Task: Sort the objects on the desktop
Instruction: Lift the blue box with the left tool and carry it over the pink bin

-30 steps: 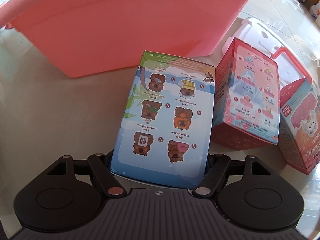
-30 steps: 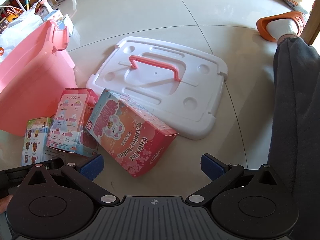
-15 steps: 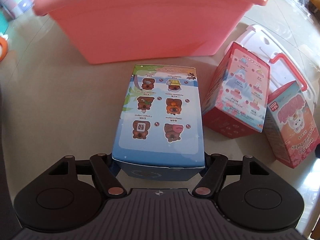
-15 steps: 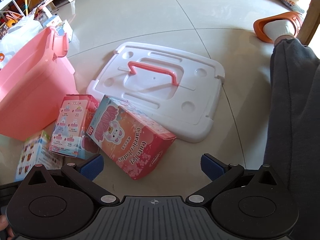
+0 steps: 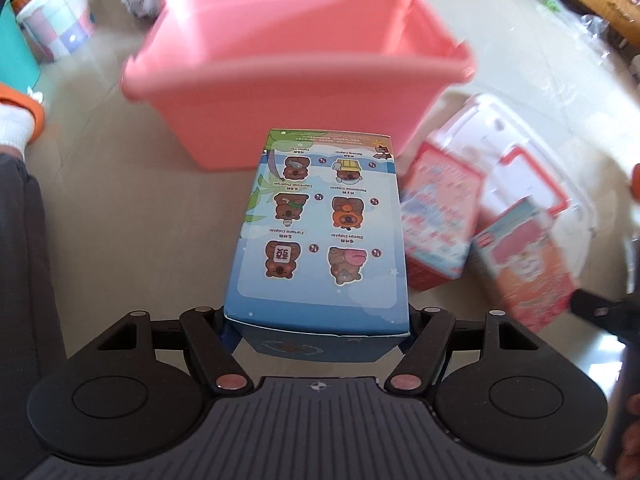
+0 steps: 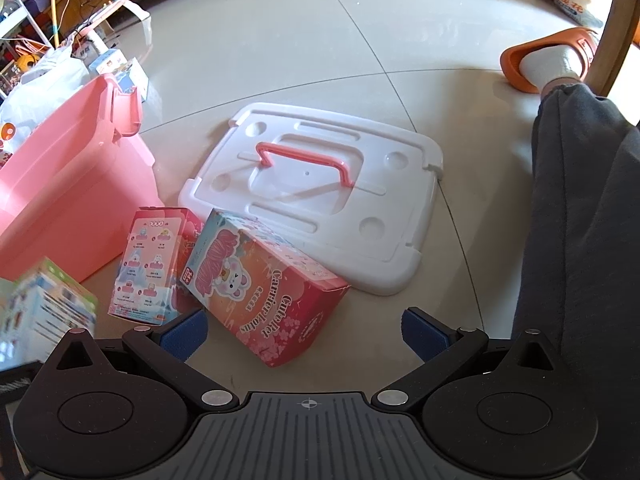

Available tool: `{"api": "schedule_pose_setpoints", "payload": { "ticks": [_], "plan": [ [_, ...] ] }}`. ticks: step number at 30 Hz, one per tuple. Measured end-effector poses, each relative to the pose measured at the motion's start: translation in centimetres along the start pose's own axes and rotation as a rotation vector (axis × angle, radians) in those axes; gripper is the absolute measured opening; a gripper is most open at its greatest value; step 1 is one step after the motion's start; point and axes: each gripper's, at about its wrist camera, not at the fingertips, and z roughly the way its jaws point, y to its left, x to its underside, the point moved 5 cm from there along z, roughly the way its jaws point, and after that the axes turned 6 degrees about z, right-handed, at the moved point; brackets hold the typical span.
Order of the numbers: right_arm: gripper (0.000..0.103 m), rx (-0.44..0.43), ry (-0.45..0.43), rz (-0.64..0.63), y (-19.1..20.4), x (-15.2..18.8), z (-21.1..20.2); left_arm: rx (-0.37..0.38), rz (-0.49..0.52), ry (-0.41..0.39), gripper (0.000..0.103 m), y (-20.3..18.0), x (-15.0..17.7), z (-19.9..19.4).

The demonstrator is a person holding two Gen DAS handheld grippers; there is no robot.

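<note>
With the left gripper (image 5: 316,330) jaws pinching the blue box (image 5: 322,236) only at its near end, just short of the pink bin (image 5: 304,68) ahead, could tip and drop; right gripper (image 6: 306,332) jaws spread wide, holding nothing.

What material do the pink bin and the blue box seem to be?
Pink bin: probably moulded plastic, smooth, slightly glossy, with a rolled rim. Blue box: likely printed cardboard, semi-gloss, with folded edges showing at its near end.
</note>
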Motion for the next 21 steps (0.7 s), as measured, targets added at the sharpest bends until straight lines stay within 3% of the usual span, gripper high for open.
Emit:
{"api": "schedule_pose_setpoints", "payload": {
  "ticks": [8, 21],
  "plan": [
    [0.103, -0.01, 0.002, 0.011, -0.1, -0.1, -0.1, 0.035, 0.03, -0.063, 0.071, -0.8, -2.4, -4.5],
    [0.103, -0.019, 0.019, 0.03, -0.2, -0.4, 0.3, 0.023, -0.05, -0.188, 0.071, 0.5, -9.0, -8.8]
  ]
}}
